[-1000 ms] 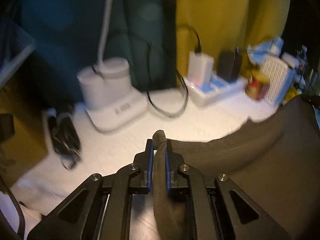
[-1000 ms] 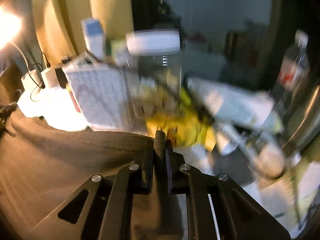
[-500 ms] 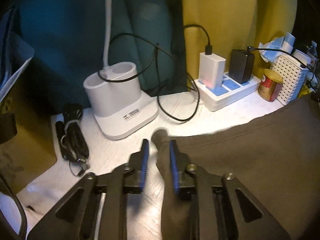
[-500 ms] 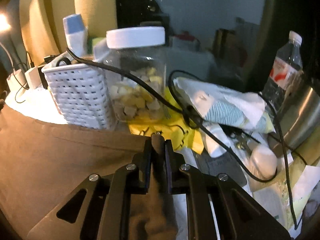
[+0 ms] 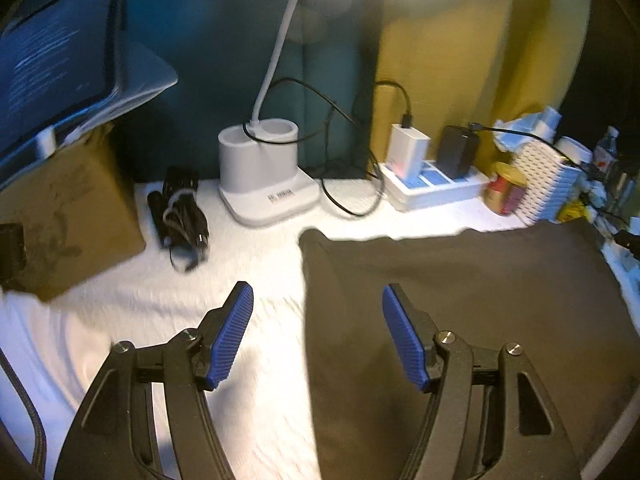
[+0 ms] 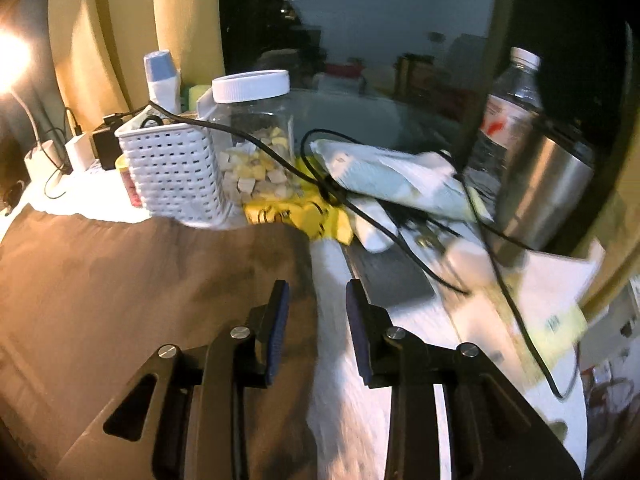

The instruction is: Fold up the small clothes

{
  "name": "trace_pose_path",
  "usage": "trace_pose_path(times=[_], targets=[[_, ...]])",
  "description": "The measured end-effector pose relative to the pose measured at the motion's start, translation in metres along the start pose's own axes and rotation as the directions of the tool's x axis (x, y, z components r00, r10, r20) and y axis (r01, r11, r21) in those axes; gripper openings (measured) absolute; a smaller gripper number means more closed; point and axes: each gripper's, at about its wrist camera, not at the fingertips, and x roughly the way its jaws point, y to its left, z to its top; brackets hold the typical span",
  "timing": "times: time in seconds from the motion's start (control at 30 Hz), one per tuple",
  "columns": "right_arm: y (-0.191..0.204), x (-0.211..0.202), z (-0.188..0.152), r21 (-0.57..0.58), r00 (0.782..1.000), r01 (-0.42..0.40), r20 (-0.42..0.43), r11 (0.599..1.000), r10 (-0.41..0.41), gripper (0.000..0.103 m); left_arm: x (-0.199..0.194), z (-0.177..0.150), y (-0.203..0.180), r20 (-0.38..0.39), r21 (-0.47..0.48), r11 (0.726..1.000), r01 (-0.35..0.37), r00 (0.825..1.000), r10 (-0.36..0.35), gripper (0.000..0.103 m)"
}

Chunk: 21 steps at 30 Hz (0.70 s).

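1. Left gripper (image 5: pixel 318 334): jaws have just been opening and stand wide, nothing pinched; the dark cloth (image 5: pixel 460 320) lies flat at centre right on the white table cover (image 5: pixel 140 320), its lower edge cut off by the frame.
2. Right gripper (image 6: pixel 316 322): jaws have just been opening, parted, cloth edge below, not pressed.
3. Clutter at upper right blurred; jar (image 6: pixel 256 140) contents indistinct.

Left gripper (image 5: pixel 318 312) over the white cloth-covered surface (image 5: pixel 256 288), jaws just opened wide, nothing pinched between the blue pads (image 5: pixel 232 340). Brown garment (image 5: pixel 460 300) spread flat, its left edge running up between the fingers. Beyond, lamp base (image 5: pixel 264 176), power strip (image 5: pixel 432 188), possibly a bundled cable (image 5: pixel 182 212), blurred.
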Motion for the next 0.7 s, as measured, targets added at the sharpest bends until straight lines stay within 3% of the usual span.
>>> trace_pose_path(times=[0.27, 0.6, 0.67, 0.7], targets=[[-0.018, -0.048, -0.048, 0.078, 1.000, 0.016, -0.010, 0.997, -0.016, 0.031, -0.041, -0.033, -0.007, -0.004, -0.026, 0.999, 0.048, 0.999, -0.048, 0.067], [-0.019, -0.085, -0.107, 0.130, 0.999, -0.017, -0.048, 0.991, 0.024, 0.032, -0.078, -0.077, -0.024, -0.026, -0.021, 0.996, 0.087, 0.996, -0.088, 0.067], [-0.021, -0.088, -0.120, 0.146, 0.997, -0.024, -0.066, 0.989, 0.034, 0.042, -0.084, -0.087, -0.026, -0.035, -0.014, 0.996, 0.088, 0.995, -0.089, 0.067], [-0.021, -0.089, -0.126, 0.157, 0.996, -0.032, -0.073, 0.987, 0.044, 0.058, -0.086, -0.092, -0.027, -0.042, -0.016, 0.996, 0.088, 0.995, -0.088, 0.067]])
